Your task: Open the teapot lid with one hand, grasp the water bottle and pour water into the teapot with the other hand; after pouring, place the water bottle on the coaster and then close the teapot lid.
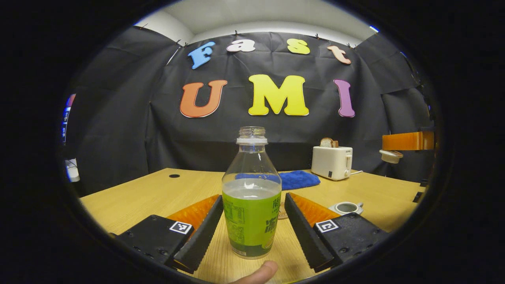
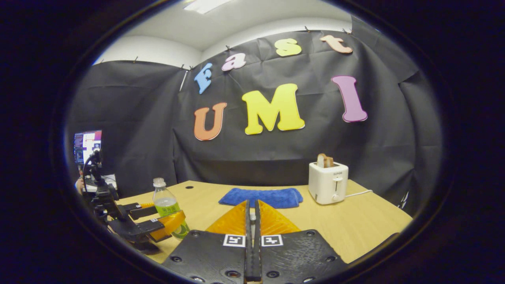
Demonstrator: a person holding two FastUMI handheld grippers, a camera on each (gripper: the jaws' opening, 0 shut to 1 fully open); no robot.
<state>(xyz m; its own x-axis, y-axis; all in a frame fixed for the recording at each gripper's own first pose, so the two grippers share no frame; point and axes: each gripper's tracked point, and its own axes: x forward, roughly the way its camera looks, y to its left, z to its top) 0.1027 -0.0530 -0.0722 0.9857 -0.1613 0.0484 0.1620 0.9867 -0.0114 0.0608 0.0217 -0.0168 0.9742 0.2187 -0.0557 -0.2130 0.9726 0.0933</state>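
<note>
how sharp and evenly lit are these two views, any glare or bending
Left gripper view: water bottle is sharp between the open left tool; the table edge bows from fisheye, and the light is soft, with no harsh glare. Right gripper view: a ceiling light blows out at the top, the toaster is crisp, and the nearby shut right tool looks slightly soft.

The left gripper view is taken low over the table (image 1: 158,189), close behind the water bottle (image 1: 251,197), facing the booth's back wall. The right gripper view is taken from higher and farther right, facing the same wall. The bottle, blue cloth (image 2: 261,197) and toaster (image 2: 328,182) are shared by the 2 views.
</note>
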